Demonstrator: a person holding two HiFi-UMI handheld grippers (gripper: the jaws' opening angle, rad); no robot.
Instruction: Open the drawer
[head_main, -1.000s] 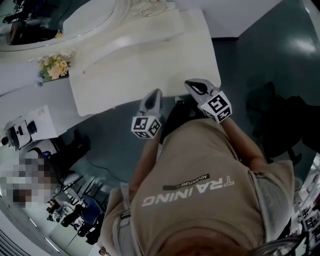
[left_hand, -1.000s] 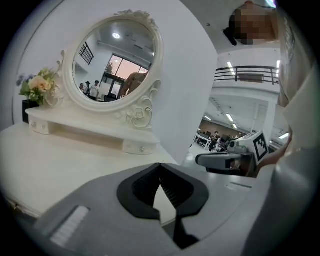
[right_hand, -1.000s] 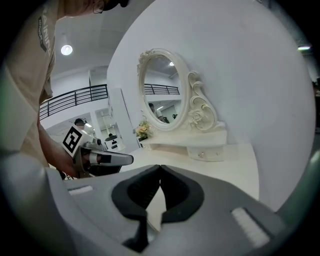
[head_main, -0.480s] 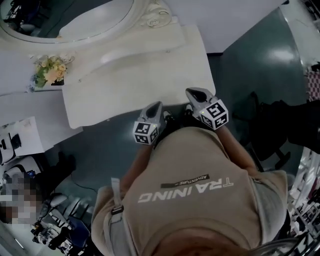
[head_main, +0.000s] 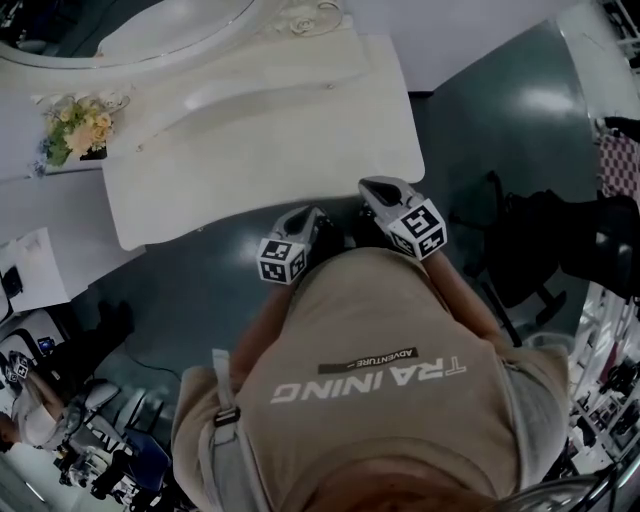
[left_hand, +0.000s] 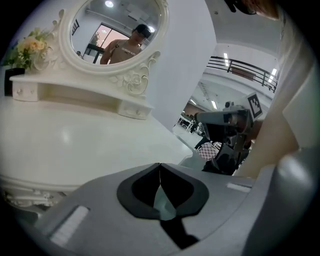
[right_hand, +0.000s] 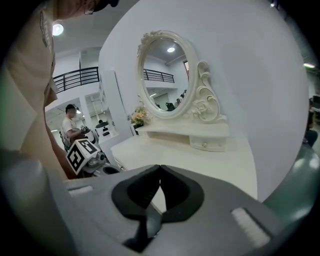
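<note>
A white dressing table (head_main: 260, 130) with an oval mirror (left_hand: 117, 35) stands before me. Its shelf carries small knobbed drawers, one (left_hand: 134, 111) at the right end and one (left_hand: 22, 91) at the left; the right one (right_hand: 207, 144) also shows in the right gripper view. No drawer under the tabletop is visible. My left gripper (head_main: 308, 215) hangs just off the table's front edge, jaws shut and empty, tips meeting (left_hand: 160, 165). My right gripper (head_main: 372, 186) sits beside it at the edge, also shut with nothing in it (right_hand: 160, 167).
A bunch of flowers (head_main: 75, 125) stands at the table's left end. A dark chair (head_main: 530, 250) is on the floor to the right. A white desk (head_main: 30, 270) lies at the left. Another person (right_hand: 70, 127) stands far off in the room.
Both grippers have sunk towards the table's front edge, the left one more. Their jaws stayed shut. The table has shifted in the head view.
</note>
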